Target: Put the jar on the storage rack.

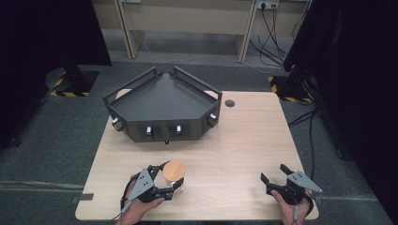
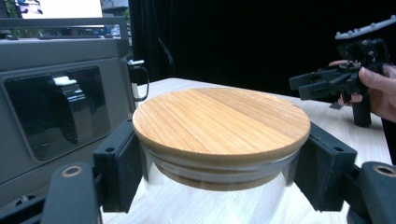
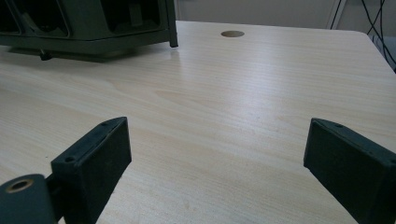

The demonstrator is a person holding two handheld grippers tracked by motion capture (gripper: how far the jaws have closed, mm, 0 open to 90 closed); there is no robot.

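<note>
We find a glass jar (image 1: 174, 180) with a round bamboo lid (image 2: 221, 122) standing upright on the wooden table (image 1: 244, 140), close to the near edge and left of its middle. The lid sits flat on the jar's mouth. The left gripper (image 2: 219, 165) is clamped on the jar: in the left gripper view its two black pads press the glass wall from either side, just under the lid's rim. In the high view a hand (image 1: 141, 206) holds this gripper low over the near edge.

The right gripper (image 1: 272, 176) rests near the near right corner, well apart from the jar. We see its jaws standing wide apart with bare table between them.

Towards the far edge, left of centre, stands a dark angular tray-topped housing (image 1: 162, 101) with raised rails. A round cable hole (image 1: 229, 102) lies in the table just to its right
</note>
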